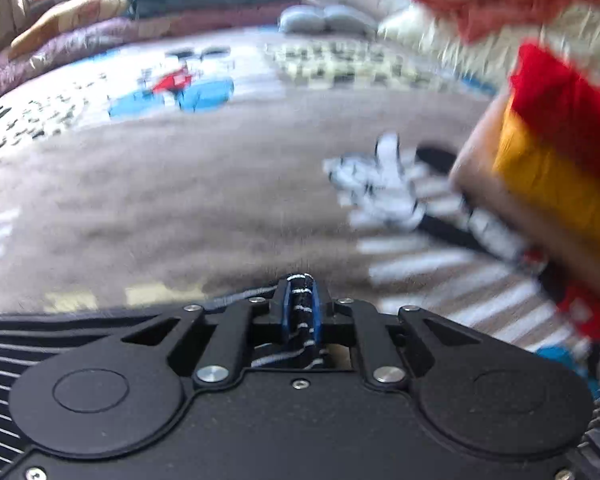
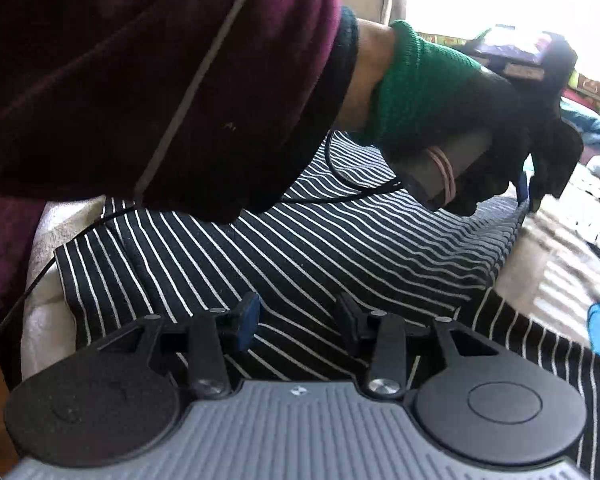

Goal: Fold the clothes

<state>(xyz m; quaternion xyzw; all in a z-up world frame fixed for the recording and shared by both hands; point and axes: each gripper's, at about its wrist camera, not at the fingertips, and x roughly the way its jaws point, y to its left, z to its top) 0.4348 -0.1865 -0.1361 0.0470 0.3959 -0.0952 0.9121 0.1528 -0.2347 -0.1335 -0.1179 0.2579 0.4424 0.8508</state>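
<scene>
Blanket (image 1: 204,184): cartoon print smeared by blur.
Red and yellow cloth (image 1: 560,152): right, blurred, cut off.
Striped garment (image 2: 300,248): far corner hidden behind gloved hand (image 2: 500,128).

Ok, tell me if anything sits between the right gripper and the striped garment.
Nothing visible does. The right gripper has its jaws open directly over the striped garment, with only bare cloth beneath them. The maroon sleeve crosses above, further along. The left gripper already pinches a fold of the cloth.

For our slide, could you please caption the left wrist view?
Left tool shut on striped garment over a patterned blanket.
</scene>
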